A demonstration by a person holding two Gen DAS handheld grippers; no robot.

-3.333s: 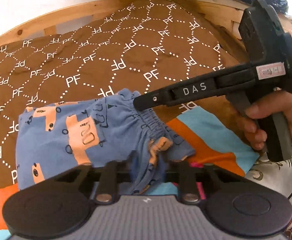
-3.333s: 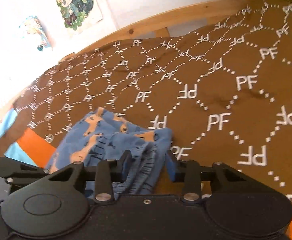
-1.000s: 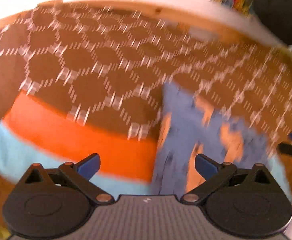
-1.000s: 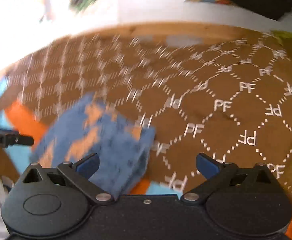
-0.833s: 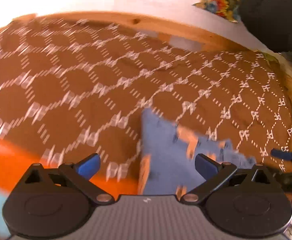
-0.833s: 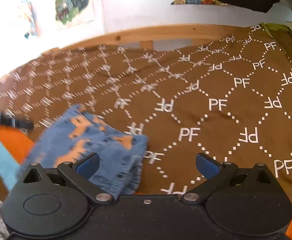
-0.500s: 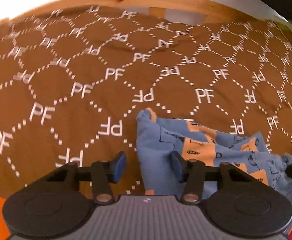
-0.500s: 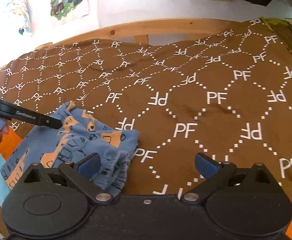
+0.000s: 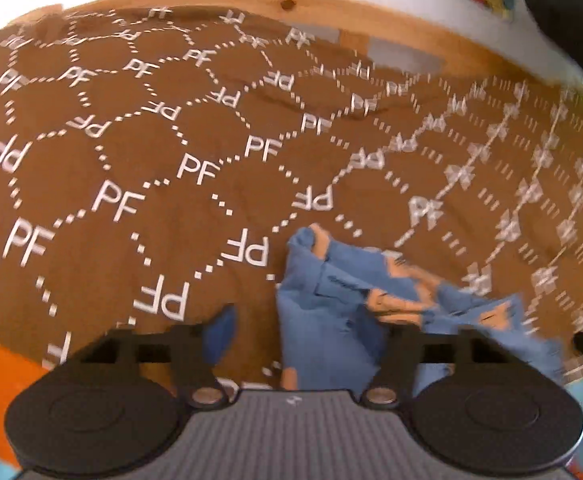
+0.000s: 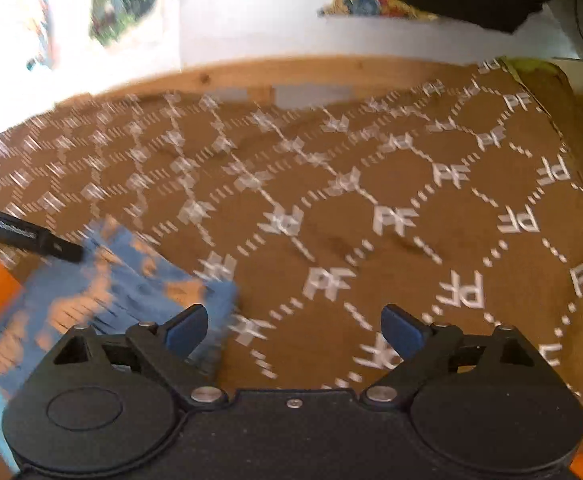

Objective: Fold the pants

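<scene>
Brown PF-print bedspread [image 10: 331,220], wooden bed rail [image 10: 291,70] — white wall [image 10: 243,20] behind.

We carry a left black two-finger gripper [image 9: 303,332]: grey ribbed housing, round black hubs, silver pivot screws, blue pads [image 9: 220,332]. Our right black gripper [image 10: 293,326]: smooth black housing, blue fingertips [image 10: 401,330], silver screws.

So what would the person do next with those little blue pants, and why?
Probably close the left tool on the pants. Its fingers stand apart around the near corner of the bunched cloth. The right tool is wide open over the brown blanket, beside the pants, so it holds nothing.
</scene>
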